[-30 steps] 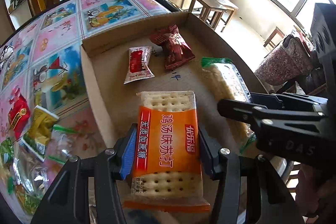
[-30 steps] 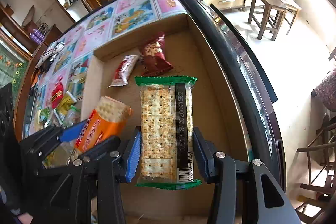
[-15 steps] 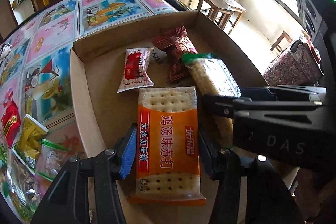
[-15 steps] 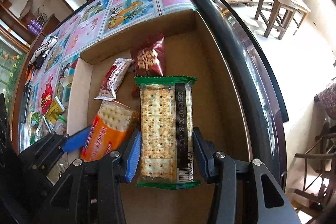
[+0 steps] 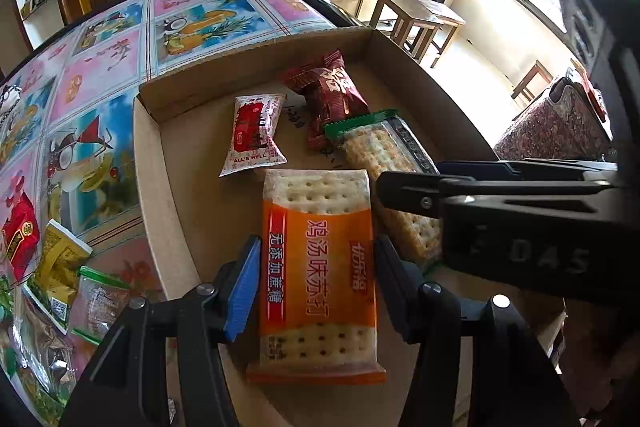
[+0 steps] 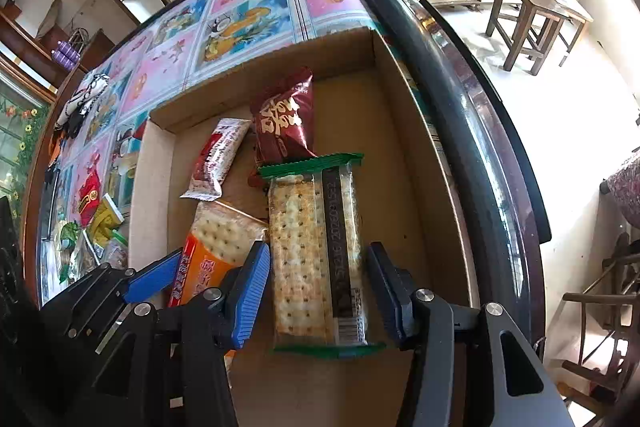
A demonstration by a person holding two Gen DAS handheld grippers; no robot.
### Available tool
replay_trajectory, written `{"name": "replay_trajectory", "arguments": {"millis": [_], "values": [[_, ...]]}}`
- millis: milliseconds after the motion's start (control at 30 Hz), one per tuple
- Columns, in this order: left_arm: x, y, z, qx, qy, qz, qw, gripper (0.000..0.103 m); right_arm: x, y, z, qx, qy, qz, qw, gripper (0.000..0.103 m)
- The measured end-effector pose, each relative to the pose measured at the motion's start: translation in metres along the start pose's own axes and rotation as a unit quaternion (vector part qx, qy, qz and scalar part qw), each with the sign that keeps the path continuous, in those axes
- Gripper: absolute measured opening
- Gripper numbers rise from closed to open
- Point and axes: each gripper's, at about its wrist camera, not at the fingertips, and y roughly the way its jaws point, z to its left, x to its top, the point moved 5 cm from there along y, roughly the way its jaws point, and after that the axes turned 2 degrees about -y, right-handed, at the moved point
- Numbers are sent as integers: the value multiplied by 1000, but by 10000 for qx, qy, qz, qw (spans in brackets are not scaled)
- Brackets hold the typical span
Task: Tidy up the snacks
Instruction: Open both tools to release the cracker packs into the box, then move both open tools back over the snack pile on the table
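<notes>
1. Your left gripper (image 5: 316, 291): fingers easing apart around the orange cracker pack (image 5: 318, 267), which lies flat in the cardboard box (image 5: 404, 67) on the bench (image 5: 100, 79).
2. Your right gripper (image 6: 318, 287): fingers likewise parting, pads clear of the green-edged cracker pack (image 6: 316, 251) just right of the orange one.
3. Left view alone shows crinkly loose snacks (image 5: 52, 267) outside the box; right view alone shows the bench's glossy dark rim (image 6: 472, 131).

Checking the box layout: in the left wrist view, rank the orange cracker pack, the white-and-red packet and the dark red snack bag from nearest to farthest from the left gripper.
1. Orange cracker pack: between the opening jaws of the left gripper.
2. White-and-red packet: beyond it, toward the left.
3. Dark red snack bag: farthest, near the cardboard box's far wall.
</notes>
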Motion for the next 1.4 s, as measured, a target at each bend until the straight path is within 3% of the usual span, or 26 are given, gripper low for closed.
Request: {"name": "replay_trajectory", "arguments": {"millis": [400,833,1133,1400], "values": [[-20,-46,-2,187,493,-334,9980,57,-30,-48,18,163,113,-470,9987,56],[-61,-99,26,401,921,-652,9928,57,-79,-61,69,349,327,-549,9973,57],[-80,-137,70,556,786,-818,9920,58,-97,-63,121,463,166,-589,9970,57],[-105,-168,131,767,292,-863,9929,60,-104,-51,182,644,-207,-487,9965,57]]}}
